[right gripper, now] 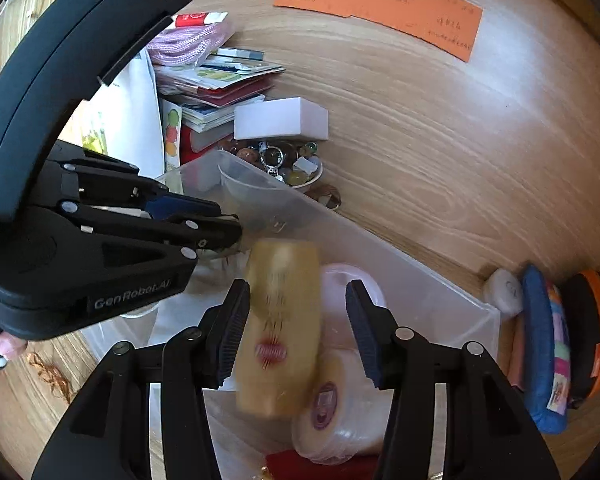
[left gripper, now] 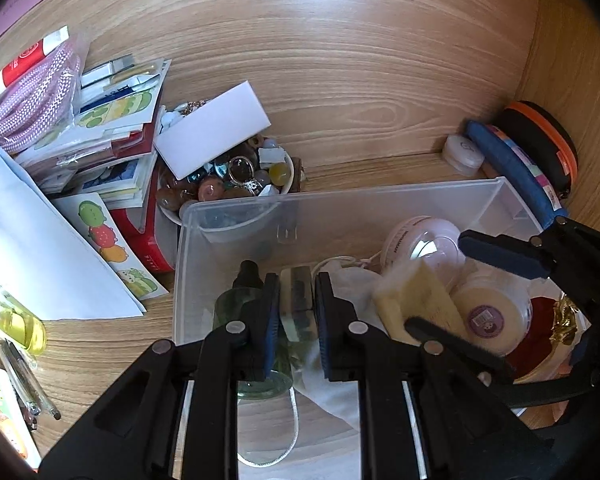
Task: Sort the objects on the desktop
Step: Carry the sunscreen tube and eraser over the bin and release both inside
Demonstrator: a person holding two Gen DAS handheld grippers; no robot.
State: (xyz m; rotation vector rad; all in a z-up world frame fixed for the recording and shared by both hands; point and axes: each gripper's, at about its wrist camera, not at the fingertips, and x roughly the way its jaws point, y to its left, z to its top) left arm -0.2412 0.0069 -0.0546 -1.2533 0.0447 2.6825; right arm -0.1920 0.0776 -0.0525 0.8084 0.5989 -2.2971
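Yellow pkg (right gripper: pixel 278 320) blurred btwn right gripper (right gripper: pixel 296 330) jaws.

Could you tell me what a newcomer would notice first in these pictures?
Most striking is the clear plastic bin on the wooden desk, with both grippers over it. The left gripper is shut on a small flat pack; a blurred yellow packet sits between the right gripper's open jaws. Behind stands a bowl of trinkets.

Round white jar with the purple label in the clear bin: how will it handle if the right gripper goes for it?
The white jar lies tilted among other items in the clear bin, so it probably rolls or shifts when nudged. Its glossy surface looks slippery. It looks wide, so the right gripper would likely need to open wider.
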